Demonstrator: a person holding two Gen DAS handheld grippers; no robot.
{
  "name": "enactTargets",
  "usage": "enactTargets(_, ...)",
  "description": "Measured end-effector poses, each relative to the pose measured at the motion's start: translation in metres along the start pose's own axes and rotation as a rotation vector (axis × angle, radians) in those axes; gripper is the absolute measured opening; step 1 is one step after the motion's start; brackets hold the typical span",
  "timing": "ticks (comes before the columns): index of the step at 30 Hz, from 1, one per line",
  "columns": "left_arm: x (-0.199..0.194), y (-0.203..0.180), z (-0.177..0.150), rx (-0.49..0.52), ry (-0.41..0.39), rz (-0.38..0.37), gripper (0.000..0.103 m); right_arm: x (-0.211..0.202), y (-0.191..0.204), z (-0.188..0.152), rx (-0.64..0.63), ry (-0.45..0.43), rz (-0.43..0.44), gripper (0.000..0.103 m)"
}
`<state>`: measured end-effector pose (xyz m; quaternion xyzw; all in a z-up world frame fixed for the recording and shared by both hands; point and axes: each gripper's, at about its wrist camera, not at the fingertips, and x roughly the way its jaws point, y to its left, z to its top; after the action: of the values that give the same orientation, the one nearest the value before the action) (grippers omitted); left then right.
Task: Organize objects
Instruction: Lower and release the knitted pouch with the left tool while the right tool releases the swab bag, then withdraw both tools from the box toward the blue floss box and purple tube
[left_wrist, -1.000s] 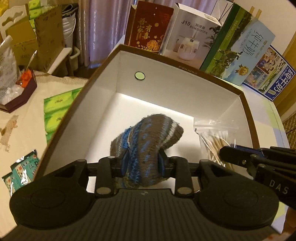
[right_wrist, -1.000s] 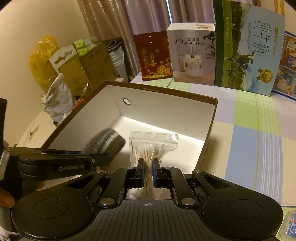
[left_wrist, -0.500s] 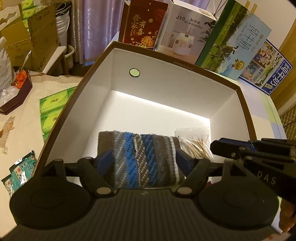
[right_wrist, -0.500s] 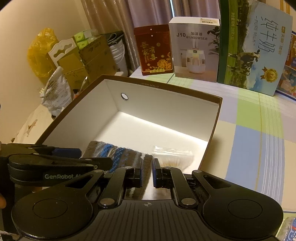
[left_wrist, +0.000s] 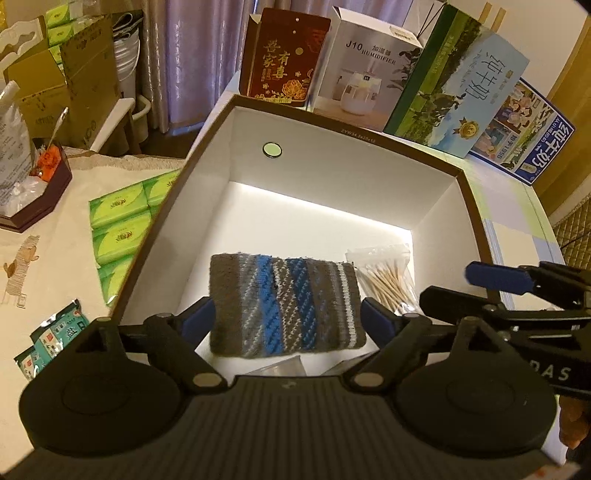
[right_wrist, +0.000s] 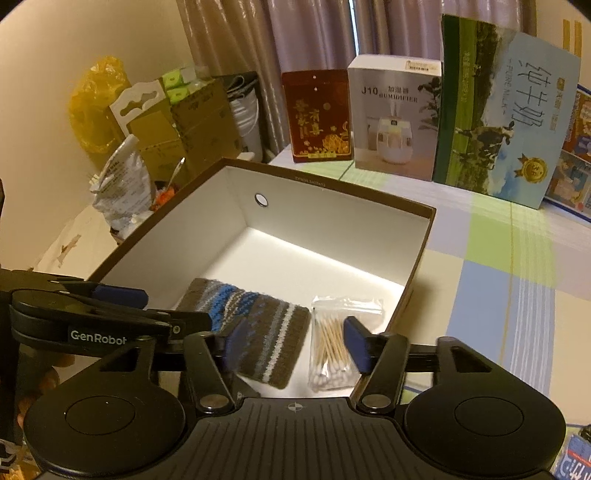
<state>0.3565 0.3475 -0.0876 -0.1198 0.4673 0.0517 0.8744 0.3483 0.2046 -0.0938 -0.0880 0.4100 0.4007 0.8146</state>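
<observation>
Knit cloth (left_wrist: 284, 304) beside swab bag (left_wrist: 384, 280) — tongs spread.

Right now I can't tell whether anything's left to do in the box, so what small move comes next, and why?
Probably lift both tools up and out of the box. The knitted cloth lies flat on its floor, the cotton swab bag beside it, and the left tool and right tool stand open, gripping nothing.

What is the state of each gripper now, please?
Left gripper: open, holding nothing; knitted cloth lies in the box.
Right gripper: open, holding nothing; cotton swab bag released.
</observation>
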Motion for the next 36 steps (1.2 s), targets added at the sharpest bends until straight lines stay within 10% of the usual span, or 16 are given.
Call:
enactTargets(9,-0.033,-0.002,-0.011,0.002,-0.027,0.036,0.091,-0.032,0.011,-0.009,-0.002,-0.052,0.015,0.091)
enactTargets(36,-0.116,-0.031,-0.065,0.024,-0.063,0.019,0.092,-0.119,0.022,-0.051,0.061,-0.097,0.042,0.098)
